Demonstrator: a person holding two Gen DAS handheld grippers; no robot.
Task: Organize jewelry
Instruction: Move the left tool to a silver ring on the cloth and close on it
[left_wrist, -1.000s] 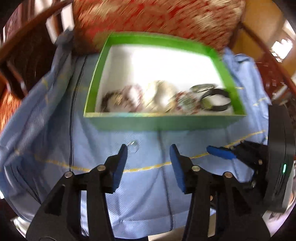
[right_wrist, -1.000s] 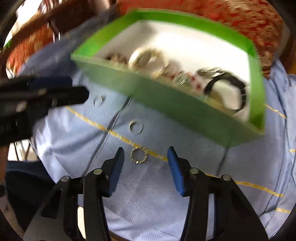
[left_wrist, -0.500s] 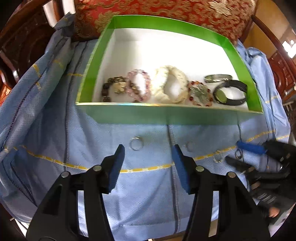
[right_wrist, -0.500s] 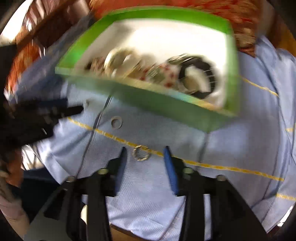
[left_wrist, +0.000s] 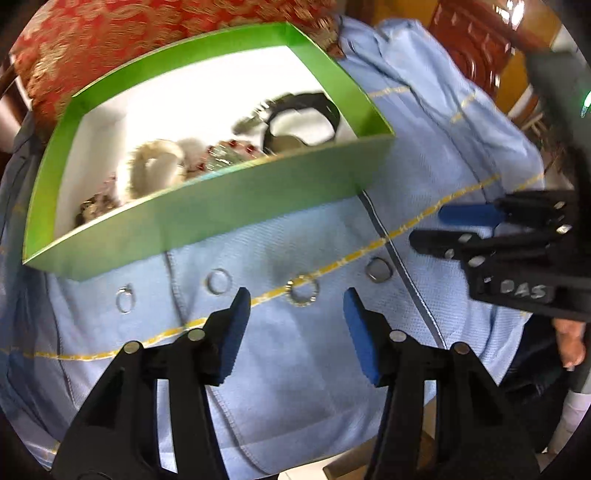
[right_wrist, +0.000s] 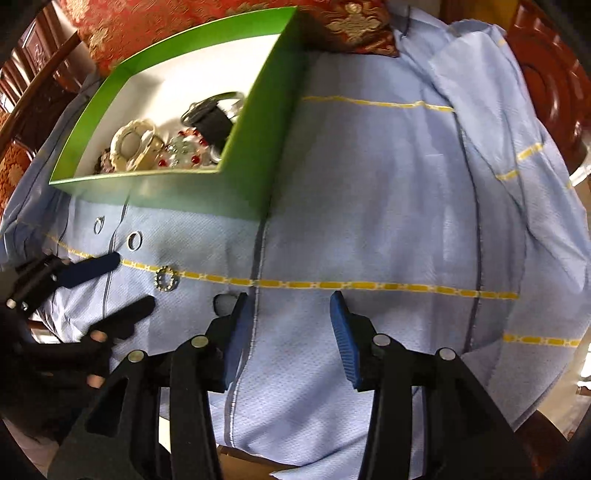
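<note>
Already most of the job looks done: the green cardboard box with the white floor holds a cream bangle, a red-and-clear beaded bracelet and a black watch, while four small rings remain on the pale blue cloth with yellow stripes. The sparkly studded ring lies just ahead of the left tool, whose jaws have just been narrowing yet stand apart with nothing between them. Two thin silver rings lie left of it, a broad one to its right. The right tool is likewise spread and empty. Only its view shows the bare cloth right of the box; only the left view shows the broad ring clearly.
</note>
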